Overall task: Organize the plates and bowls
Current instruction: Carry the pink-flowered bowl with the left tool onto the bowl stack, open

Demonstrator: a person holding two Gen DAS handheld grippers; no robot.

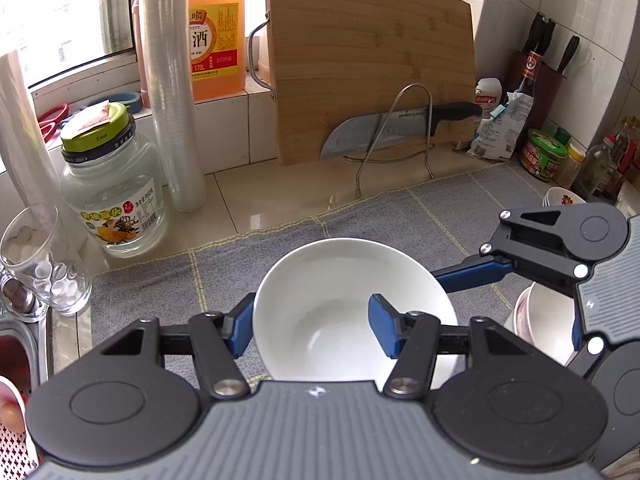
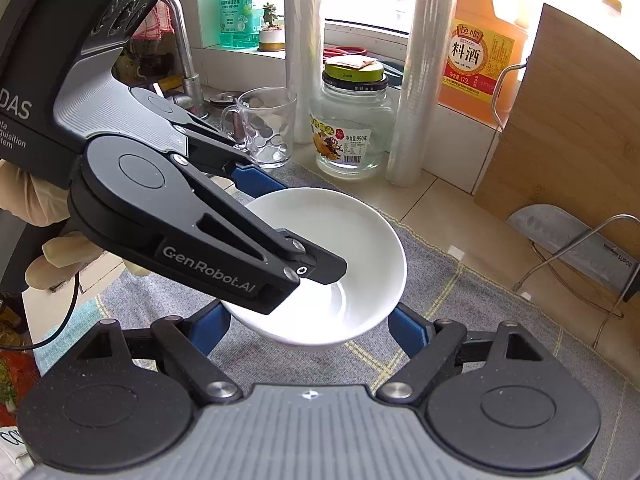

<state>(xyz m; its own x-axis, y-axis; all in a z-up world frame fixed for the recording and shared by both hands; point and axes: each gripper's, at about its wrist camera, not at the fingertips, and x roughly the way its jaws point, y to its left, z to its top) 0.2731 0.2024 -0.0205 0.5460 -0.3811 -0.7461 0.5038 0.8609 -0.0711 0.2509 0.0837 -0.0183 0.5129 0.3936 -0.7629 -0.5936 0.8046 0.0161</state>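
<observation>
Kitchen counter (image 1: 280,200), tiled, by a window sill; grey cloth mat (image 1: 168,288) laid over its near part.

Items, as I read them left to right from my left wrist view:
- Glass mug (image 1: 44,264), far left of my left fingers, near the sink edge.
- Glass jar (image 1: 114,196) with a green lid, ahead-left of the fingers, on the bare counter.
- Roll of cling film (image 1: 176,92), upright, just beside the jar.
- Orange bottle of cooking wine (image 1: 216,36), on the sill behind the roll.
- Wooden cutting board (image 1: 372,60), upright, straight ahead, with a knife (image 1: 384,132) resting in a wire rack against it.
- White bowl (image 1: 352,304), on or just over the mat; I cannot tell which. Left gripper (image 1: 316,330): one finger outside the bowl's wall, the other inside, closed on the rim.
- Right gripper (image 2: 308,330): fingers wide, one at each side of the bowl's near underside in the right wrist view; contact not readable.
- Patterned bowls (image 1: 536,324), right of my left fingers, partly hidden by the right gripper.
- Condiment jars and bottles, far right corner.
</observation>
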